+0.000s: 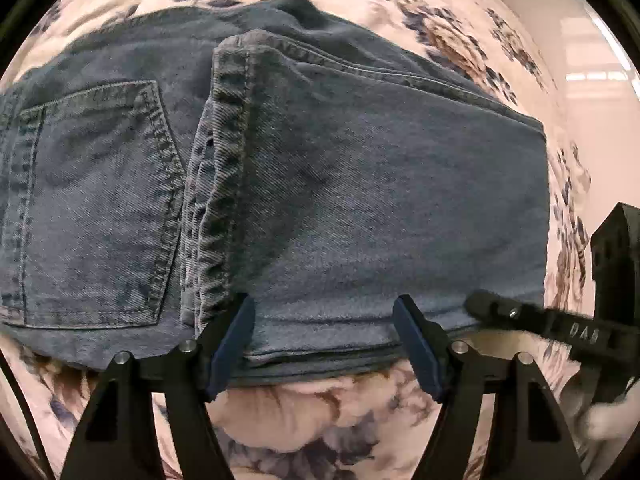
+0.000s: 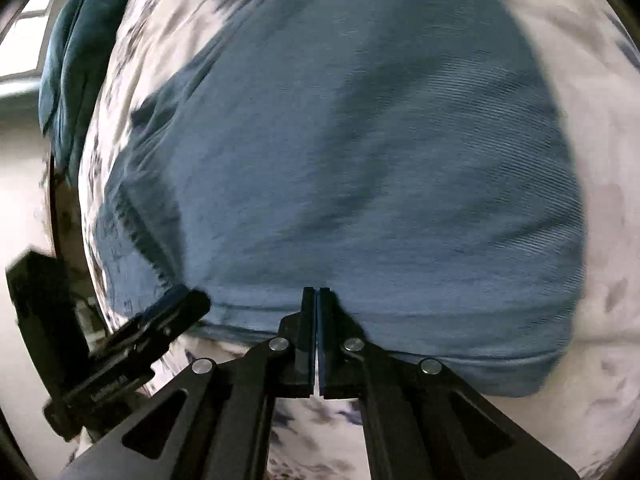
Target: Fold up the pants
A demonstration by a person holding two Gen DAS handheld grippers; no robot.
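Note:
Blue denim pants (image 1: 360, 200) lie folded on a floral bedspread (image 1: 304, 412), the leg part laid over the seat part with its back pocket (image 1: 92, 208) at the left. My left gripper (image 1: 324, 312) is open, its jaws standing either side of the near folded edge, holding nothing. My right gripper (image 2: 318, 300) is shut at the near edge of the pants (image 2: 360, 160); whether cloth is pinched between its jaws I cannot tell. The right gripper also shows at the right of the left wrist view (image 1: 480, 304), touching the same edge. The right wrist view is blurred.
The floral bedspread (image 2: 608, 240) surrounds the pants on all sides. A dark teal cloth (image 2: 76, 60) lies at the bed's far left edge in the right wrist view. The left gripper's body (image 2: 120, 340) is at the lower left there. A pale wall (image 1: 592, 40) lies beyond the bed.

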